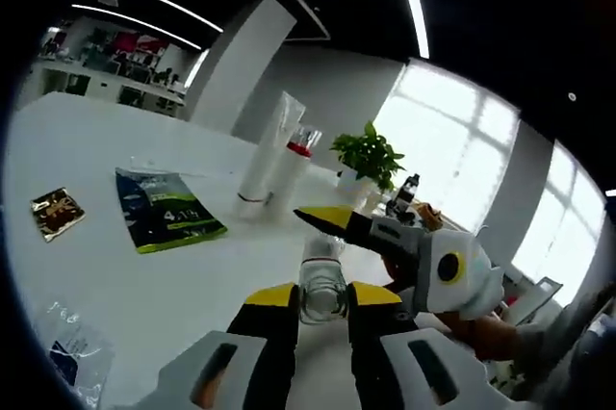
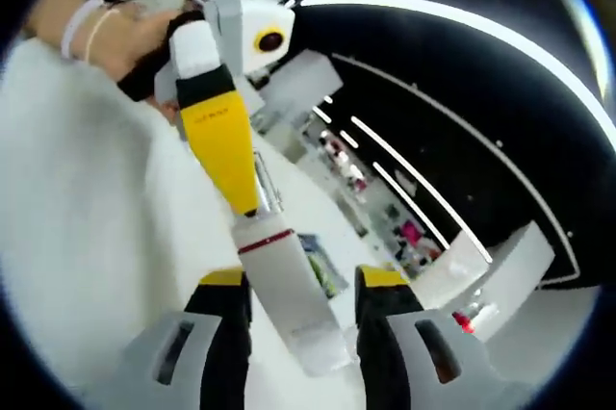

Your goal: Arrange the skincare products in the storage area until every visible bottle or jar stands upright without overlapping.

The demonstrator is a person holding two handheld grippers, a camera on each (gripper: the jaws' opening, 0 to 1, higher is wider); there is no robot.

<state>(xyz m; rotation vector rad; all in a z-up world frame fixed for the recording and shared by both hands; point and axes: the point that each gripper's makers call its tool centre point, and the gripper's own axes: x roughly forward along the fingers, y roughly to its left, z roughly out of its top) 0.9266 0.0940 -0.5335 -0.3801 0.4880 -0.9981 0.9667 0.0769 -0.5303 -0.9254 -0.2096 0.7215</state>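
Your left gripper (image 1: 322, 299) clamps a clear bottle (image 1: 322, 287) at lower centre; your right gripper (image 2: 303, 285) grips a white tube (image 2: 289, 294). Next, stand both upright, apart.

Clear glass bottle (image 1: 322, 287), matt white plastic tube (image 2: 289, 294), glossy foil sachet (image 1: 56, 212), smooth white table (image 1: 115, 266).

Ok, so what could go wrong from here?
The left claw grips a clear bottle while the right claw straddles a white tube right beside it. Crowded like this, they might knock either item loose. The standing tube is tall and close to a red-capped bottle, so setting something down nearby could topple it.
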